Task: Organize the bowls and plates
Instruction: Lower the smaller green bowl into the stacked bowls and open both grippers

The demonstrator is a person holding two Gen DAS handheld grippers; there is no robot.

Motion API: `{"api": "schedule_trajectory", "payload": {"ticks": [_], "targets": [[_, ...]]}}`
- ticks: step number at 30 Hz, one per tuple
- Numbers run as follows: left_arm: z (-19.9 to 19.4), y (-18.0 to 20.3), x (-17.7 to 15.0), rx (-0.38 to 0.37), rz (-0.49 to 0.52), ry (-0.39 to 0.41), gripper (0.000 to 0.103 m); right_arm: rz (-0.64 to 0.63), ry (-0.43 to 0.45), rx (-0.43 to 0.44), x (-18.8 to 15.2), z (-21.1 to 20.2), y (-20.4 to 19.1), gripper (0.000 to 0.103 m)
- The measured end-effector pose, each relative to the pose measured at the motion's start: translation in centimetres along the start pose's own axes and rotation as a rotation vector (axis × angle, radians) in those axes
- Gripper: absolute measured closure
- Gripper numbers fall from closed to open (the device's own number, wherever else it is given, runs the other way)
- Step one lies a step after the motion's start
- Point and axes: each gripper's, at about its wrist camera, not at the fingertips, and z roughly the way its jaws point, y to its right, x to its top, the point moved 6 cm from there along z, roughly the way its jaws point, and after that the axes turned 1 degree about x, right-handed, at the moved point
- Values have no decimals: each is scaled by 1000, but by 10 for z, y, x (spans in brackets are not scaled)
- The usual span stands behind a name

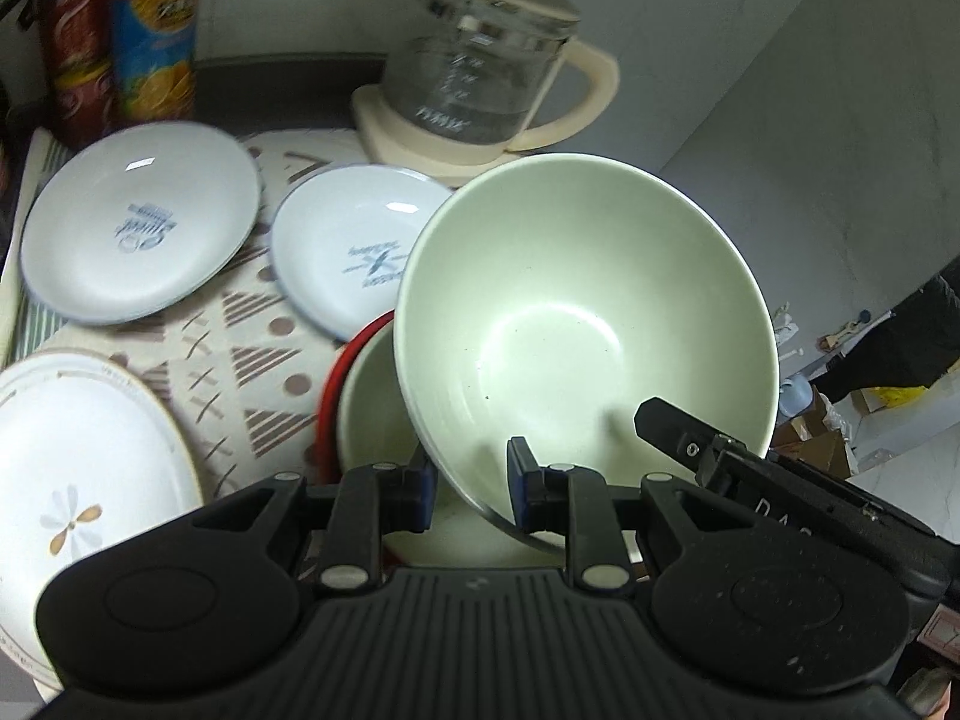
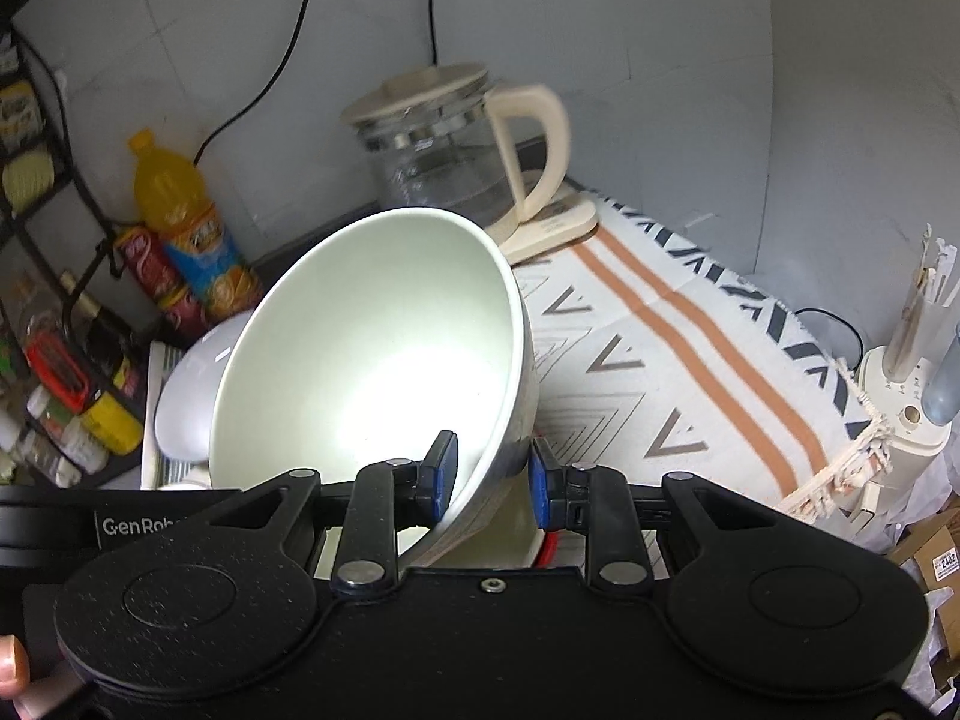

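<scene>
My left gripper (image 1: 469,483) stands with its blue pads on either side of the near rim of a pale green bowl (image 1: 585,312), one pad inside the wall and one outside; whether they actually pinch it I cannot tell. My right gripper (image 2: 493,477) straddles the same bowl's rim from the other side, its left pad against the inner wall and its right pad (image 2: 543,489) showing a small gap from the outer wall, so that grip too is unclear. The bowl is tilted, mouth toward the cameras, raised over a second green bowl (image 1: 366,414) that sits inside a red-rimmed dish (image 1: 329,387).

Just beyond, on a patterned cloth (image 1: 240,336), lie two white plates with blue print: the larger plate (image 1: 141,222) at the left and the smaller plate (image 1: 354,252) beside it, its edge tucked behind the lifted bowl. A flower-painted plate (image 1: 84,480) rests at the near left corner.

At the back stands a glass kettle (image 1: 480,84) with a cream handle on its cream base. An orange drink bottle (image 1: 156,30) and a red canister (image 1: 78,48) stand against the grey wall to the left. In the right wrist view a striped cloth (image 2: 690,330) runs off to the right of the kettle, and a fingertip (image 2: 12,669) shows at the lower left edge.
</scene>
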Motion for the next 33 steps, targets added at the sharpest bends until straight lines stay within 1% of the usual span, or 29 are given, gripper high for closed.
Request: {"api": "schedule_trajectory", "payload": {"ticks": [5,11,14,19,21,24,25,31,33], "targets": [[4,-13,-3,0,-18,-11,81,-7,-42,-9,-10,12,-8,78],[15,-23,-2,7,-24,-30,80,-15,-72,-33,-18,26,-12,78],[18,-25,-2,-8,-28,-32,81,-10,-84,-50,-21,31,-10,78],[14,-27,0,-15,-32,-27,79,-9,-105,-66,-25,35,-7,78],[11,-29,2,-15,-43,-23,77,6,-106,-52,-26,35,-5,78],[8,-34,3,7,-47,-16,77,8,-110,-49,-27,33,-5,78],[6,-36,3,4,-53,-11,77,12,-106,-49,-27,32,-6,78],[-12,-50,7,5,-74,18,76,22,-94,-45,-26,23,-7,72],[-19,-56,8,7,-80,30,76,22,-87,-49,-27,18,-8,67]]}}
